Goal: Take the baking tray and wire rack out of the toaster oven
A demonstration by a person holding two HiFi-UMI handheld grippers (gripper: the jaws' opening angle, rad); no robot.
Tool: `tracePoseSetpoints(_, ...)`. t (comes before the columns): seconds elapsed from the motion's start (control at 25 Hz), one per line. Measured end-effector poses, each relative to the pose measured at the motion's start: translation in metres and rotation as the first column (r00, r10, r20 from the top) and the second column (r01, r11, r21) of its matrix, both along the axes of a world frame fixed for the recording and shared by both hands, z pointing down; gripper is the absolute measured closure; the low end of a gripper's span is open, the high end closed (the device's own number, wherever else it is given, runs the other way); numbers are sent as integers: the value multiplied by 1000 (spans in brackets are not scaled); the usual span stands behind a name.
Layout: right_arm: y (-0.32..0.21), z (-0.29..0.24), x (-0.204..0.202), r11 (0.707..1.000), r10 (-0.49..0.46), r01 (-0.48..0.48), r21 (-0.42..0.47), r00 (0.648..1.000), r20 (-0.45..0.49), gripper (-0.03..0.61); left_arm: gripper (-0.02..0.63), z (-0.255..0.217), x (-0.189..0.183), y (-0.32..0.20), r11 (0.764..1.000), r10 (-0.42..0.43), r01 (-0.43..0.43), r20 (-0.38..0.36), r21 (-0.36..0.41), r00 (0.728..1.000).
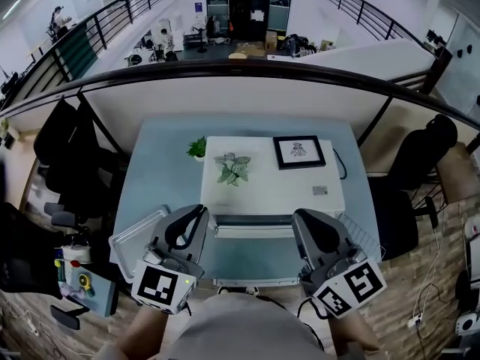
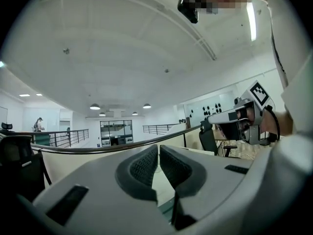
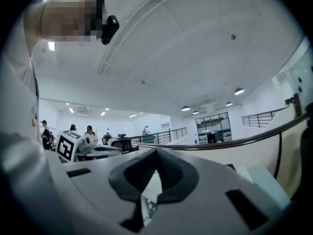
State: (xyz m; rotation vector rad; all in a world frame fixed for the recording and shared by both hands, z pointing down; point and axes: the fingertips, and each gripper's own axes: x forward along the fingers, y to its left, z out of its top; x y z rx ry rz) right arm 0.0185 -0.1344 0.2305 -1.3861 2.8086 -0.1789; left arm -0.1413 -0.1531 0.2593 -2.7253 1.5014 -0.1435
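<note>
Both grippers are held level just in front of the oven [image 1: 274,190], the left gripper [image 1: 197,213] toward its left front corner and the right gripper [image 1: 301,217] toward its right. Each is pressed together with nothing pinched. In the left gripper view only a thin slit is left between the pads [image 2: 144,166].

The tray [image 1: 133,235] lies on the counter [image 1: 165,156] left of the oven's front, and the rack [image 1: 365,236] lies right of it, so both are judged to be out already. Each is partly covered by a gripper body and is set out toward the counter's side edge.

The main risk is judged to be a knock. If a gripper is swung outward from the oven, the tray or rack could be pushed off the counter. Whether the oven door hangs open cannot be told; if it does, it could be struck when the grippers are lowered.
</note>
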Motion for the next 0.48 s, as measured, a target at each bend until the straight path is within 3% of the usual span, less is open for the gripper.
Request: tracePoseSetpoints(0.48,1,5,7,1000,20,-20,-10,1000,-8,575,598,-2,2,3,1000,15,-15,24,4,1000)
